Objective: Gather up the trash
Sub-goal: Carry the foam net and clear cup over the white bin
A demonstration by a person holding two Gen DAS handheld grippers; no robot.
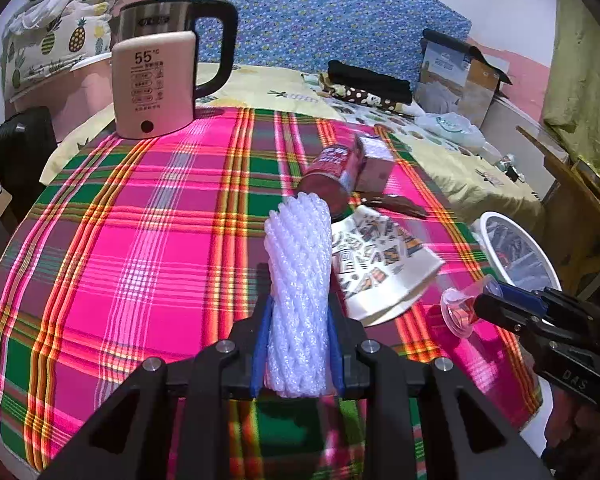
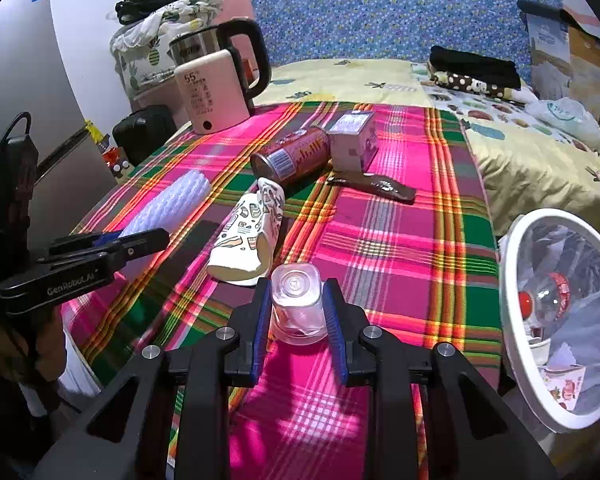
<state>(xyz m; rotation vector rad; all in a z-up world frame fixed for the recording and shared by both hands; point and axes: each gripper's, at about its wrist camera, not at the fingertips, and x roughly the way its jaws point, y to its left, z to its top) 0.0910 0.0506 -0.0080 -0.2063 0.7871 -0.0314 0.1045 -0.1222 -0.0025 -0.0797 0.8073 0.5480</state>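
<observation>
Your left hand-held gripper [image 1: 298, 340] pinches the white foam net sleeve [image 1: 298, 280] between its blue pads, low on the sleeve so that most of it juts forward, clear of the counter [image 1: 140, 220]. Your right hand-held gripper [image 2: 298, 320] pinches a small clear plastic cup [image 2: 298, 304], its base facing away from you. With both items lifted, they are presumably ready to carry to the white-rimmed trash bin [image 2: 512, 280], which stands beside the counter's right edge with a clear liner and some refuse already inside.

Uncollected items lie on the plaid cloth: a crushed paper cup [image 2: 248, 240], a red can [image 2: 292, 156] on its side touching a small carton [image 2: 352, 140], and a brown wrapper [image 2: 380, 186].

An electric kettle [image 1: 156, 80] stands at the far left corner. Beyond the counter is a bed [image 2: 520, 160] carrying clothes and a cardboard box.
</observation>
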